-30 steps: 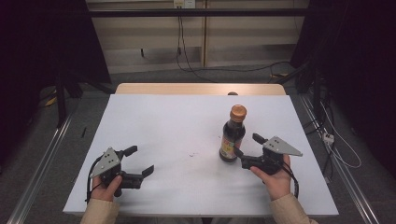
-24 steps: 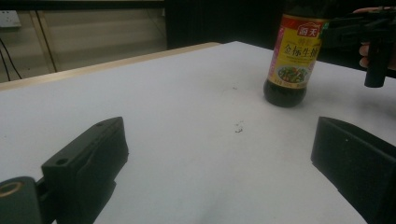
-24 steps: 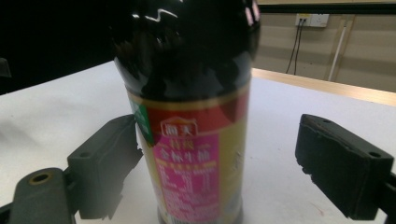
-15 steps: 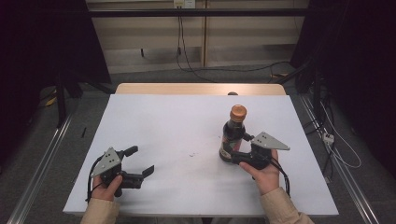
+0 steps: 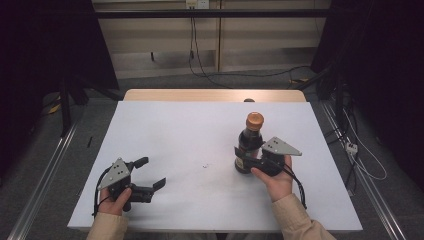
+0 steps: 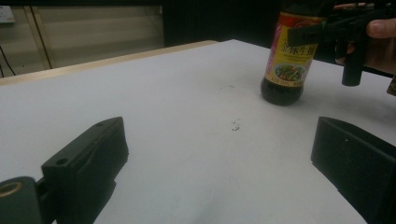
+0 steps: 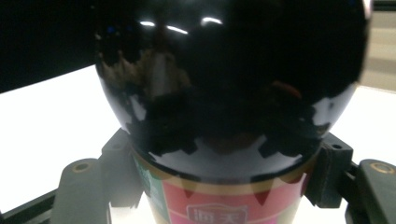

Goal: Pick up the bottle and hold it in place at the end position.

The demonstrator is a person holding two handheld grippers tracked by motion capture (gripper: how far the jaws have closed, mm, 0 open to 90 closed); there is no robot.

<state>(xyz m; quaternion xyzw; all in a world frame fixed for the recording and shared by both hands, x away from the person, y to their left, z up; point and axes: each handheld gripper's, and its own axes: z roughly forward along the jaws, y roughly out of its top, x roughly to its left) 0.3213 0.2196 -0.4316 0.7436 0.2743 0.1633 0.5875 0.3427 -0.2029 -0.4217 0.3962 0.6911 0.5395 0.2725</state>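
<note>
A dark sauce bottle (image 5: 248,145) with an orange cap and a red and yellow label stands upright on the white table (image 5: 190,125), right of centre. My right gripper (image 5: 245,159) is around its lower body. In the right gripper view the jaws press against both sides of the bottle (image 7: 229,93), just above the label. My left gripper (image 5: 151,172) rests near the front left of the table, open and holding nothing. From the left gripper view (image 6: 219,140) the bottle (image 6: 287,56) stands far ahead, with the right gripper (image 6: 327,30) across its label.
A small dark smudge (image 5: 206,165) marks the table between the grippers. A wooden strip (image 5: 215,95) runs along the far edge. Cables (image 5: 200,75) lie on the floor beyond, and metal rails (image 5: 45,180) run along both sides of the table.
My right gripper has moved left from beside the bottle until its jaws closed around the bottle's body. The left gripper has stayed put.
</note>
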